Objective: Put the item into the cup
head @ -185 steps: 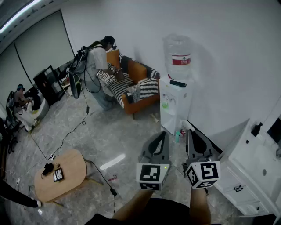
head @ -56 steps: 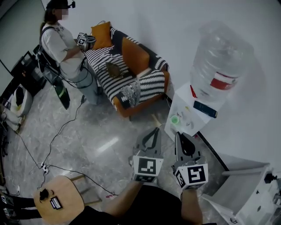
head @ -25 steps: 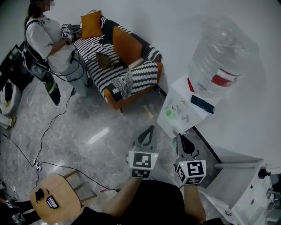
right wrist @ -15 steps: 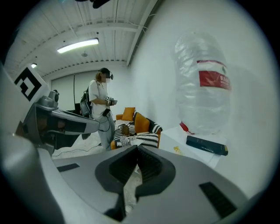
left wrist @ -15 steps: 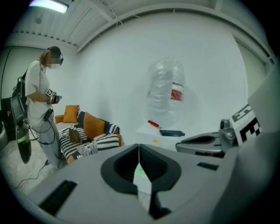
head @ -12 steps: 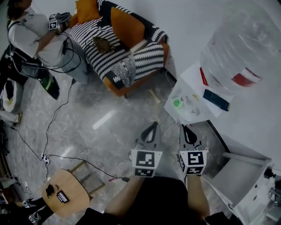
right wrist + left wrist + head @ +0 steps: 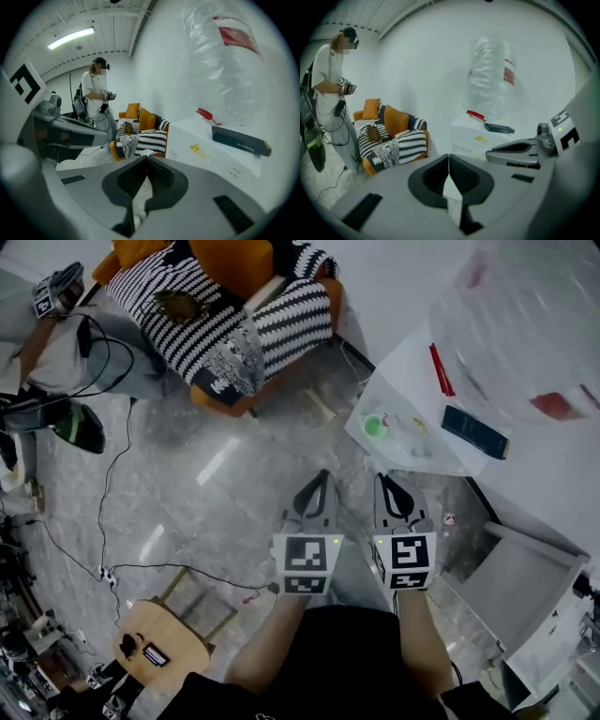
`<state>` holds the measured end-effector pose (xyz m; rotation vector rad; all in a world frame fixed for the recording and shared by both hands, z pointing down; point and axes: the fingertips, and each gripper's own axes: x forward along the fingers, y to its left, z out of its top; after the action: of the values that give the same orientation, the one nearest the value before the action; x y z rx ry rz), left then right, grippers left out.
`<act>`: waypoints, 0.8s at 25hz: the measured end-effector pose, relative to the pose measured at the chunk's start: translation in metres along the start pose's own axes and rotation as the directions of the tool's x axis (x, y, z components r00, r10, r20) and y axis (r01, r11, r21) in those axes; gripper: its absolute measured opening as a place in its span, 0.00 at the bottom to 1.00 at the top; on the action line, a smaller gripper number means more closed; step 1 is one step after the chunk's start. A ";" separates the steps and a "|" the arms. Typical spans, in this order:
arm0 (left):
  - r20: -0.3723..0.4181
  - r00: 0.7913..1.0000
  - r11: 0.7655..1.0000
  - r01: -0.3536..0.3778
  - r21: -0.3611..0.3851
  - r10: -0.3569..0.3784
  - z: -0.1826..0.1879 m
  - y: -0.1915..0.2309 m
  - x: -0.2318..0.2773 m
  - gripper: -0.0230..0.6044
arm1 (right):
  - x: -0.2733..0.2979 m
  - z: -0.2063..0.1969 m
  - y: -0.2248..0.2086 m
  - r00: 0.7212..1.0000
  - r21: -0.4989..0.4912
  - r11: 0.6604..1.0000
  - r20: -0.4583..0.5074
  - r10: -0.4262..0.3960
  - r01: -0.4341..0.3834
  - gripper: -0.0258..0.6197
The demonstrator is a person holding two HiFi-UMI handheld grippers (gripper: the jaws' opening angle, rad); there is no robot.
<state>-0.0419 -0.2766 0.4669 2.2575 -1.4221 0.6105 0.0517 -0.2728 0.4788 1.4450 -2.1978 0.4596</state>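
Head view looks steeply down on a grey floor. At the far left stands another person, and low at the left is a small wooden table with two dark things on it. A black cable runs over the floor between them. At the top, an orange sofa carries a black and white striped blanket.

In the middle the left claw is held over the floor. Its jaws are closed together and nothing is between them. Just beside it, the right claw is closed in the same way and is also empty.

Ahead of the right claw stands a white water dispenser. The green cup sits upright on its front ledge, apart from both claws. On top of the dispenser lie a red piece and a dark flat box, next to the big clear bottle. Which item is for the cup, I cannot tell.
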 end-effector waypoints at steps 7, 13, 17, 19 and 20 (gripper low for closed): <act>-0.044 0.998 0.999 0.038 -0.012 -0.038 -0.010 0.003 0.039 0.06 | 0.039 -0.026 -0.015 0.997 0.014 1.000 -0.072 -0.023 0.024 0.06; -0.096 0.994 0.998 0.041 -0.053 -0.046 -0.036 0.019 0.074 0.06 | 0.084 -0.064 -0.030 0.989 -0.001 0.998 -0.131 -0.062 0.062 0.06; -0.099 0.994 0.997 0.039 -0.068 -0.045 -0.040 0.029 0.092 0.06 | 0.108 -0.078 -0.037 0.985 -0.112 0.992 -0.154 -0.076 0.059 0.06; -0.102 0.994 0.996 0.035 -0.078 -0.043 -0.045 0.034 0.101 0.06 | 0.121 -0.085 -0.041 0.983 -0.148 0.987 -0.159 -0.087 0.064 0.06; -0.107 0.993 0.996 0.033 -0.085 -0.042 -0.049 0.036 0.105 0.06 | 0.127 -0.089 -0.044 0.982 -0.161 0.985 -0.163 -0.096 0.070 0.06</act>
<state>-0.0417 -0.3418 0.5698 2.1483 -1.3254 0.6401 0.0665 -0.3412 0.6242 1.3571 -1.9845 0.3614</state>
